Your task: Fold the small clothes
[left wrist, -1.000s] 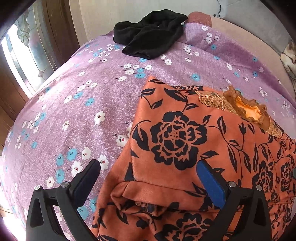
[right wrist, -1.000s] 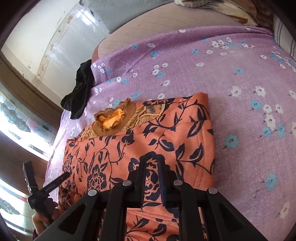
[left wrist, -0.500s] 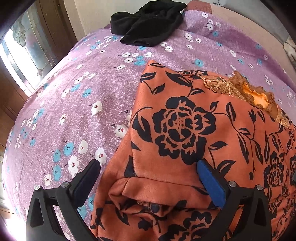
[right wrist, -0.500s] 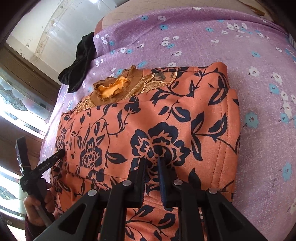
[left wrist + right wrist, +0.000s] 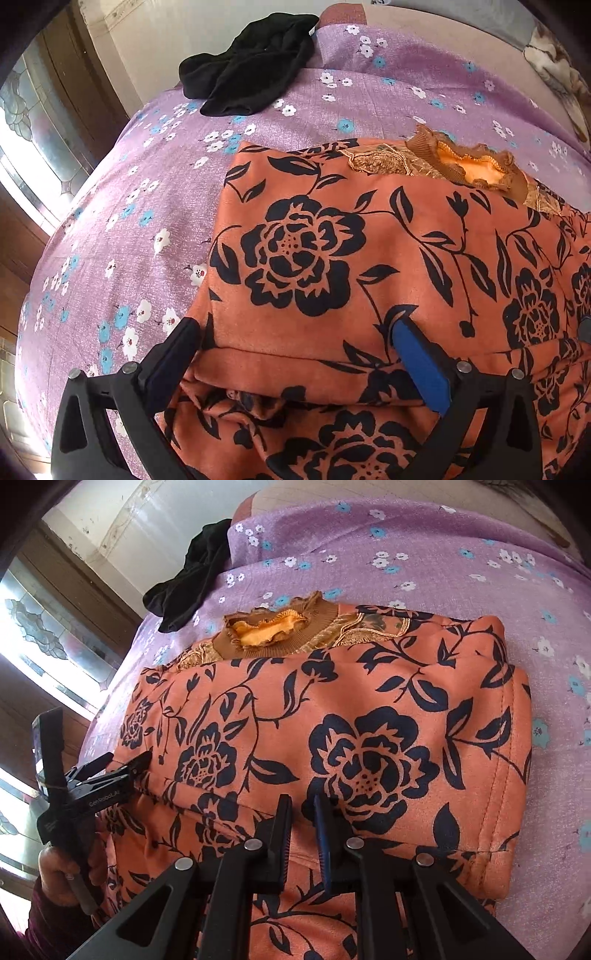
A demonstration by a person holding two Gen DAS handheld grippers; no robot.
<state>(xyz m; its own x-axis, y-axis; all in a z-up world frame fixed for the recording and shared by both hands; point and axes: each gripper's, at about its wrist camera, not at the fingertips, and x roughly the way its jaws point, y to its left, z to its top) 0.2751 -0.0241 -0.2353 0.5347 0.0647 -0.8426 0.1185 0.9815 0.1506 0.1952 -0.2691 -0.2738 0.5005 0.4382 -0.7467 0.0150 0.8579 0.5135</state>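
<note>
An orange garment with black flowers (image 5: pixel 332 266) lies partly folded on the purple flowered bedspread (image 5: pixel 122 229). Its brown frilled collar (image 5: pixel 469 166) points away from me. It also shows in the right wrist view (image 5: pixel 332 731). My left gripper (image 5: pixel 295 354) is open, its fingers straddling the near folded edge at the garment's left side. It also appears in the right wrist view (image 5: pixel 110 771). My right gripper (image 5: pixel 303 834) hangs over the near folded edge with a narrow gap between its pads and no cloth between them.
A crumpled black garment (image 5: pixel 251 77) lies at the far edge of the bed, by the wall. A stained-glass window (image 5: pixel 22 122) and wood frame are on the left. A patterned pillow (image 5: pixel 561 77) lies at the far right.
Both grippers have moved forward and lower over the garment. The right gripper's pads, pressed together before, now stand slightly apart.
</note>
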